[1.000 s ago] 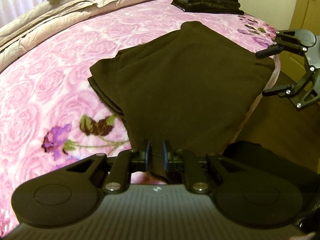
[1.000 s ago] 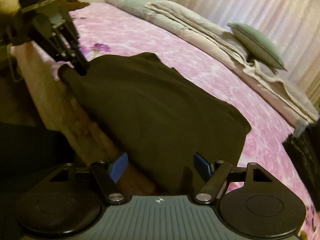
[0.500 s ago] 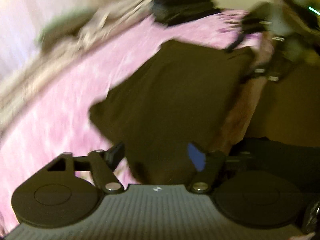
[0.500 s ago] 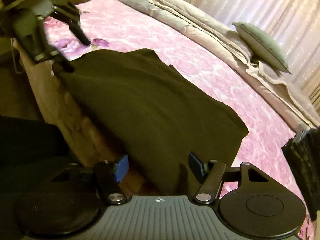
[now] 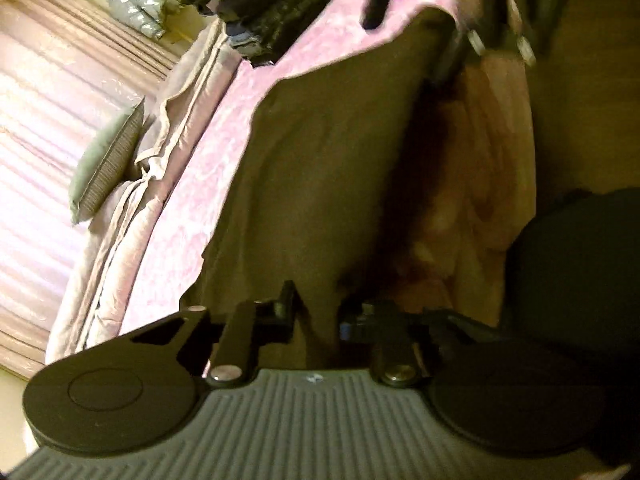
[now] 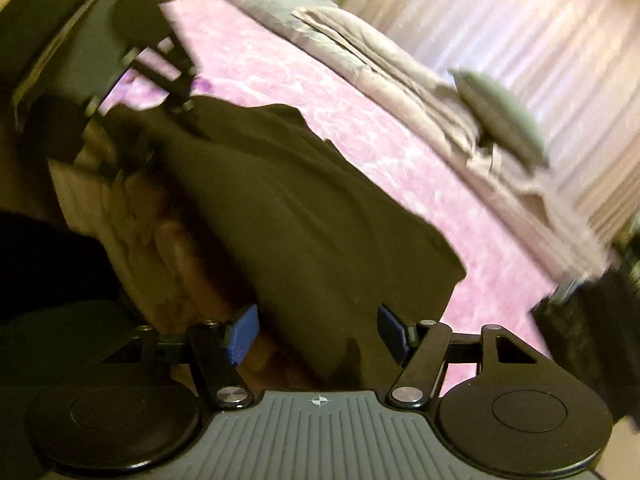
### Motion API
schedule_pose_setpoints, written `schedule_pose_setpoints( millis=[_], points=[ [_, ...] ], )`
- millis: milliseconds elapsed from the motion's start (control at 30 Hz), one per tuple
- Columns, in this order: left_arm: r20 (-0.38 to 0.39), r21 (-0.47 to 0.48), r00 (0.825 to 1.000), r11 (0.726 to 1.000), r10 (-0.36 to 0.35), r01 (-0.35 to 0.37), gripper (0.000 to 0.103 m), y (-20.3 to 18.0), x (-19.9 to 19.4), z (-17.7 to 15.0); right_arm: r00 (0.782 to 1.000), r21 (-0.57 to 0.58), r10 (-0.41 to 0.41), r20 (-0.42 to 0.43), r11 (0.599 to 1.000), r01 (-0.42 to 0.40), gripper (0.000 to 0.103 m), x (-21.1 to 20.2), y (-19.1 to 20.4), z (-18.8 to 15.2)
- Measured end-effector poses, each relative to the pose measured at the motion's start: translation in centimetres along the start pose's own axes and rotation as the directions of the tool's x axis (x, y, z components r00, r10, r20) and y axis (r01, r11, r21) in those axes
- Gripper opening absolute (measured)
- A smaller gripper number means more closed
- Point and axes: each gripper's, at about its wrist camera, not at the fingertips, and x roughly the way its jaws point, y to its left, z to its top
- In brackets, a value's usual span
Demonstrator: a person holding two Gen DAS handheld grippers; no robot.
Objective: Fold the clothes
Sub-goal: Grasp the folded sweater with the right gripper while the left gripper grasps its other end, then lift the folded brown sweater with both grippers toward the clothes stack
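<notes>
Your left gripper [image 5: 316,316] has its fingers parted with the near edge of the one dark brown garment [image 5: 320,168] between them, not clamped. Your right gripper [image 6: 314,330] is spread wide at the garment's [image 6: 304,216] other end, blue pads [image 6: 242,332] clear of the cloth. The garment lies folded on the pink floral bedspread [image 6: 400,152] at the bed's near edge, its long axis running along that edge from one gripper to the other. One stack of dark folded clothes [image 5: 264,4] sits at the far end, and one grey-green pillow [image 6: 500,112] lies by the curtain.
</notes>
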Motion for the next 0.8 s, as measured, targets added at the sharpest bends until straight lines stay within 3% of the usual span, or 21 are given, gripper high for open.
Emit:
schedule_pose_setpoints(
  millis=[133,233,300,333,400,467,533,567,633,800],
  points=[
    [0.017,-0.109,0.998,0.992,-0.054,0.056,0.016,2.5,-0.3,0.1,0.998,-0.176,-0.069,0.005,0.982,0.069,0.064,2.1,2.9,0.8],
    [0.021,-0.111,0.997,0.991,-0.072,0.074,0.018,3.0,-0.2,0.0,0.993,-0.254,-0.120,0.013,0.960,0.119,0.064,3.8,3.4,0.7],
    [0.018,-0.087,0.997,0.994,-0.070,0.071,0.032,2.8,0.1,-0.3,0.992,-0.279,-0.128,0.011,0.952,0.126,0.064,4.4,3.4,0.3],
    [0.011,-0.059,0.999,0.997,-0.054,0.054,0.046,2.5,0.4,-0.5,0.991,-0.292,-0.131,0.009,0.948,0.128,0.064,4.7,3.3,0.1],
    [-0.005,0.021,1.000,1.000,-0.017,0.017,0.050,1.3,1.3,-1.3,0.991,-0.315,-0.132,0.006,0.940,0.128,0.064,5.3,3.4,-0.6],
    [-0.009,0.051,1.000,0.999,-0.007,0.007,0.048,0.8,1.9,-1.8,0.993,-0.294,-0.120,0.003,0.949,0.116,0.062,5.7,3.0,-1.1],
    [-0.004,0.054,1.000,0.998,-0.013,0.013,0.036,0.6,2.2,-2.0,0.996,-0.262,-0.088,-0.020,0.962,0.079,0.047,6.0,2.4,-0.9],
    [-0.015,0.060,0.999,0.997,-0.043,0.044,0.026,0.9,2.3,-1.8,0.997,-0.251,-0.071,-0.038,0.966,0.059,0.043,6.0,2.0,-0.6],
    [-0.037,0.085,0.996,0.993,-0.082,0.085,0.019,1.4,2.6,-1.2,0.996,-0.233,-0.038,-0.079,0.972,0.019,0.037,6.0,1.2,0.3],
    [-0.103,0.097,0.973,0.972,-0.206,0.216,0.012,5.4,1.4,0.5,0.984,-0.184,0.046,-0.174,0.980,-0.079,0.026,4.7,-1.5,3.4]
  ],
)
